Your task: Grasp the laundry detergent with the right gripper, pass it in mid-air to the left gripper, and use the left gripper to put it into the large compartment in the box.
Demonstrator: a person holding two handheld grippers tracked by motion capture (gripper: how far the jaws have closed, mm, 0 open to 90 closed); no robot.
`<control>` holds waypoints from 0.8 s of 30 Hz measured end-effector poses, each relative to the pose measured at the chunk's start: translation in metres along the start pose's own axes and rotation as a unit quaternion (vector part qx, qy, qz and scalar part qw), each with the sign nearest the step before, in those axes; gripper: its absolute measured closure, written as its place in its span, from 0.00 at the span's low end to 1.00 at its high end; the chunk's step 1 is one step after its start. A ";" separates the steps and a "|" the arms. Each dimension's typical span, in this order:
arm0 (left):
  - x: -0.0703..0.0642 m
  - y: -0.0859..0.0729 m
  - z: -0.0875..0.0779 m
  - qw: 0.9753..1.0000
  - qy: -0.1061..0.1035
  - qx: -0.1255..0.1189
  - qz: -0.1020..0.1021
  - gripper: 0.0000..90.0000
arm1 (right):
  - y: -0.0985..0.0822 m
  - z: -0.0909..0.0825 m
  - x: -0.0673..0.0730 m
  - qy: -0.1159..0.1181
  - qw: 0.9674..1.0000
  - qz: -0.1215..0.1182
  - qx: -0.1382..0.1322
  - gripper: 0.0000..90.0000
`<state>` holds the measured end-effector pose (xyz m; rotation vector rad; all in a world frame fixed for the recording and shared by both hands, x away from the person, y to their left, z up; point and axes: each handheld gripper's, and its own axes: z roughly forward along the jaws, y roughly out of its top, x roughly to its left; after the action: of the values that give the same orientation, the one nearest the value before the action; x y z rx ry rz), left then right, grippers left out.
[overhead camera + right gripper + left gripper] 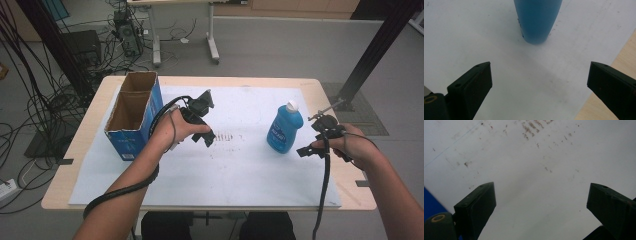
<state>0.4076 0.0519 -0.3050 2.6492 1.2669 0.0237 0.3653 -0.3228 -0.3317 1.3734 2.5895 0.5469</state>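
Two grippers, both empty with jaws spread; one bottle (285, 128) stands upright on the white sheet (240, 170), near my right gripper (312, 148).

I judge the bottle moderately heavy with liquid, with a smooth, likely slippery plastic wall; I would grip across its wider lower body, below the white cap (292, 105). My left gripper (206, 136) hovers mid-sheet beside the open box (134, 116). Open room lies between box and bottle; the table edge (350, 195) runs close on my right.
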 end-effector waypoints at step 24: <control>0.002 -0.002 0.005 1.000 0.001 -0.007 -0.009 0.10 | -0.025 0.033 -0.004 -0.005 0.999 -0.002 -0.052 0.05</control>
<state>0.4076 0.0540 -0.3106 2.6272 1.2871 0.0319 0.3586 -0.3309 -0.3716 1.3332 2.5175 0.6616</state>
